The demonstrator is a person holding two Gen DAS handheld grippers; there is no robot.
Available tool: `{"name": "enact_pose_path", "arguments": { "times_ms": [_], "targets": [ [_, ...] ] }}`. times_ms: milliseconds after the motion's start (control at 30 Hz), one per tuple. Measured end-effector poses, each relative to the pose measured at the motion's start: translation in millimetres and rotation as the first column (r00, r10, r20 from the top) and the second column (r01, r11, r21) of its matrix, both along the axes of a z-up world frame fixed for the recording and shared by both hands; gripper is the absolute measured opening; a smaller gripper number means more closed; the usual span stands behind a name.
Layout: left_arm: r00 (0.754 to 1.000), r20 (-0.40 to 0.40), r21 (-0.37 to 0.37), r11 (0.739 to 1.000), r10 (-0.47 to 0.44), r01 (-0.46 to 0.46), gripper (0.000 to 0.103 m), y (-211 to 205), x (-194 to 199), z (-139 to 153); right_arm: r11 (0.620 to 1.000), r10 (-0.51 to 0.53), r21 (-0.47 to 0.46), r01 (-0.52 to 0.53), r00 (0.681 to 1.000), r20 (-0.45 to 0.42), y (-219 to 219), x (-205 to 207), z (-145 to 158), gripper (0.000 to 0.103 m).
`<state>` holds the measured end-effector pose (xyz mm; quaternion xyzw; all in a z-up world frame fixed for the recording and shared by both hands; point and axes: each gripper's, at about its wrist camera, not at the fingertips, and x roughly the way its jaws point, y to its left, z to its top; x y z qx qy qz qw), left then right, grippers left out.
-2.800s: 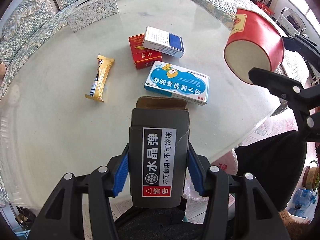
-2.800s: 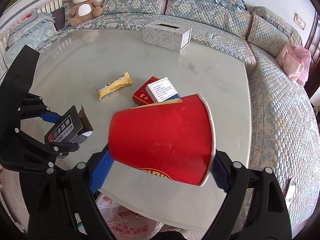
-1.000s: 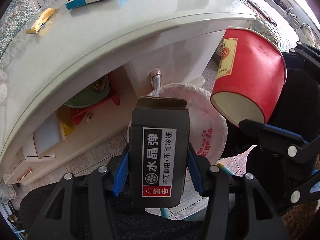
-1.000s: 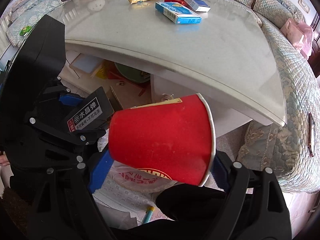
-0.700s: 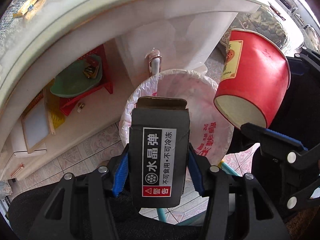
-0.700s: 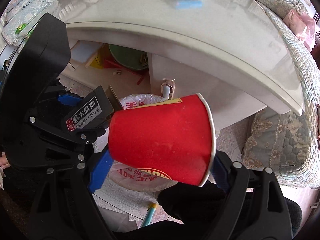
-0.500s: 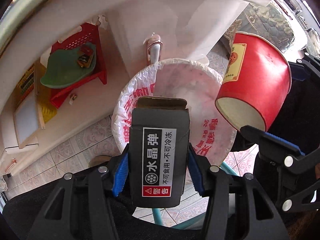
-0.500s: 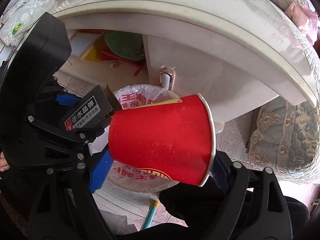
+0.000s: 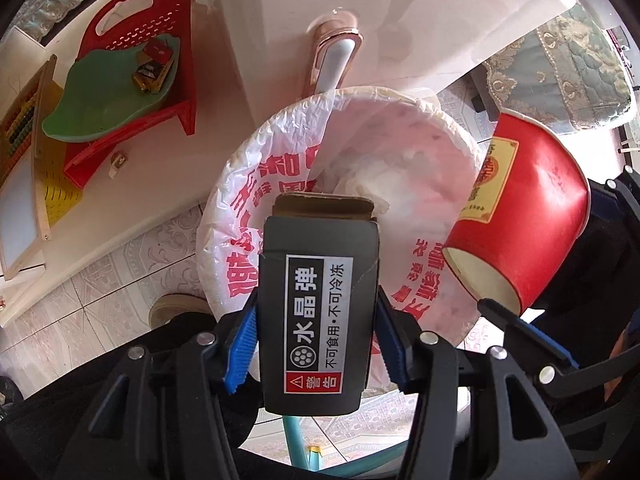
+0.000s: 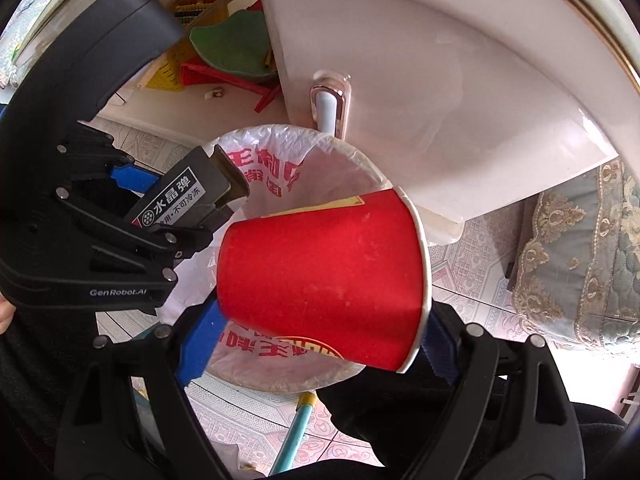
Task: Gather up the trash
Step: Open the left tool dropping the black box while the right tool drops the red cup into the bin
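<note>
Left wrist view: the left hand-held gripper [image 9: 316, 344] is clamped part-way on a dark box [image 9: 318, 308] labelled 水晶弹 and 不可食用·不可冷冻, with a red 警告 tag; directly beyond its tips gapes the bag-lined bin [image 9: 248, 168], red print on the liner unreadable; nothing dropped yet.

Right wrist view: the right hand-held gripper [image 10: 320, 336] holds a red paper cup [image 10: 320, 276] sideways, jaws wide, over the same bin [image 10: 256, 140]; the neighbouring tool reads GenRobot.AI; the bin probably holds only crumpled liner.
</note>
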<state>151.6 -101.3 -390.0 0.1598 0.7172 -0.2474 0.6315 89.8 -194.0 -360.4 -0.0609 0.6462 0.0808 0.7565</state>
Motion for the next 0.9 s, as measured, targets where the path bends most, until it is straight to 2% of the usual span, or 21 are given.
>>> {"name": "enact_pose_path", "arguments": {
  "times_ms": [333,900],
  "targets": [
    [0.999,-0.052,0.05,0.999,0.0,0.003,0.052,-5,2,-31,1.0,0.012,0.011,-0.011,0.997,-0.075,8,0,-27,0.084],
    [0.993,-0.112,0.044,0.999,0.021,-0.016,0.052,-4,6,-46,1.0,0.028,0.008,-0.028,0.995,-0.095,14,3,-37,0.084]
  ]
}}
